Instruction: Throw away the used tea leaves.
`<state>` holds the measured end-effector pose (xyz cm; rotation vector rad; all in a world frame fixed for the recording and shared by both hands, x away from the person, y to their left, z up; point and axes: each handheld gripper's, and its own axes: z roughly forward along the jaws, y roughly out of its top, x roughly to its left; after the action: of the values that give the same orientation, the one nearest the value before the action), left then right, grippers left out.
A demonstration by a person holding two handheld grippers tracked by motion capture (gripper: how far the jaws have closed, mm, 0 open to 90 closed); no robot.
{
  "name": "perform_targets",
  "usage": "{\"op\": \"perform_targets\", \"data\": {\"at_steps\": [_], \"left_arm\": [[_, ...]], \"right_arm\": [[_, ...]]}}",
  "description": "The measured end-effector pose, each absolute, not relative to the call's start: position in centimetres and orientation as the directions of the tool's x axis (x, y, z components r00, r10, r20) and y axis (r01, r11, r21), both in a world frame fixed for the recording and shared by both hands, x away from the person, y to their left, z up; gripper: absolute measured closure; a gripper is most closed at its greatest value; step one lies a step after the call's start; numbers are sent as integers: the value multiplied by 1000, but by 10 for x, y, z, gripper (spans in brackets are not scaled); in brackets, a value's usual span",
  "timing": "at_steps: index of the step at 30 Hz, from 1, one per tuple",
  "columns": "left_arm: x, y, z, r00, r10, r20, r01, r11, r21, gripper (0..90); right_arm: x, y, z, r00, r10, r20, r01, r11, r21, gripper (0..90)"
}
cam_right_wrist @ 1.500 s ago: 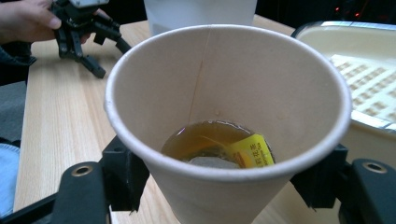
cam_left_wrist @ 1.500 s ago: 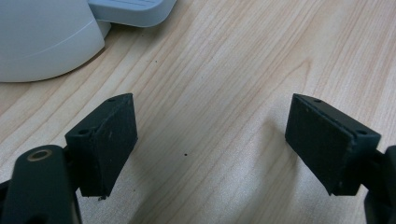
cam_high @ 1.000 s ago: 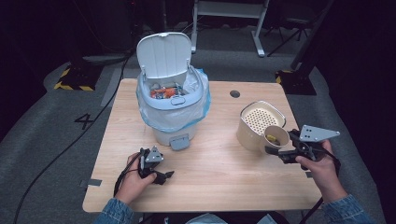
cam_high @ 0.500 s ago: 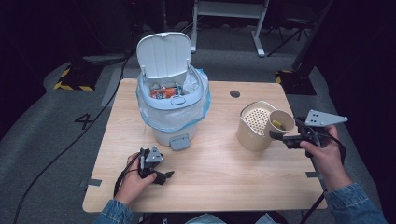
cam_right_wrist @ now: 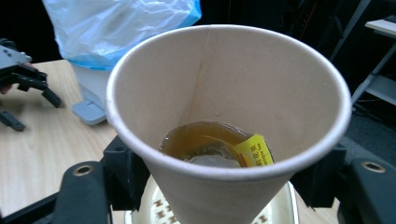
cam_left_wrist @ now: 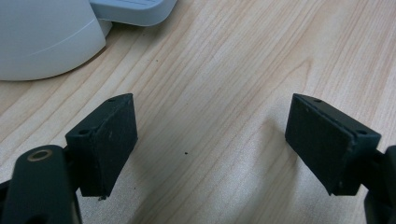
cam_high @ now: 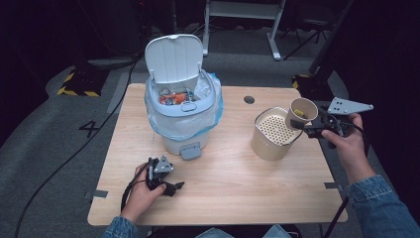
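High view, read from the left: the left gripper [cam_high: 166,181] rests near the table's [cam_high: 237,183] front left edge with its jaws wide apart and nothing between them, and the lidded bin [cam_high: 182,106] with its blue liner stands open near the back edge. The right gripper [cam_high: 307,130] is clamped on a paper cup [cam_high: 301,112], tilted above the perforated strainer pot [cam_high: 271,133] near the right edge, so the step in hand looks like draining the cup; next it likely needs more tilt over the holes, then carrying the tea bag [cam_right_wrist: 238,151] across to the bin. How much liquid remains is hard to judge, and the bin's contents are too small to identify.
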<state>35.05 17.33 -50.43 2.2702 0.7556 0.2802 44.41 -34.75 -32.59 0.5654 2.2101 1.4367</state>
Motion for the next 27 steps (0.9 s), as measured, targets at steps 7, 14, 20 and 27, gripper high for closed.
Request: {"op": "perform_targets", "data": {"at_steps": [7, 14, 20, 27], "left_arm": [[350, 173, -504, 805, 594, -18, 437, -572, 694, 171], [350, 173, -504, 805, 594, -18, 437, -572, 694, 171], [351, 173, -504, 805, 593, -18, 437, -572, 694, 171], [351, 173, -504, 805, 593, -19, 438, -571, 694, 171]], "right_arm": [[468, -345, -326, -807, 567, -165, 88, 392, 916, 316], [486, -342, -329, -784, 576, -230, 64, 444, 894, 316], [490, -336, -327, -755, 540, -373, -10, 559, 829, 321], [490, -331, -330, -714, 472, -517, -75, 683, 727, 321]]}}
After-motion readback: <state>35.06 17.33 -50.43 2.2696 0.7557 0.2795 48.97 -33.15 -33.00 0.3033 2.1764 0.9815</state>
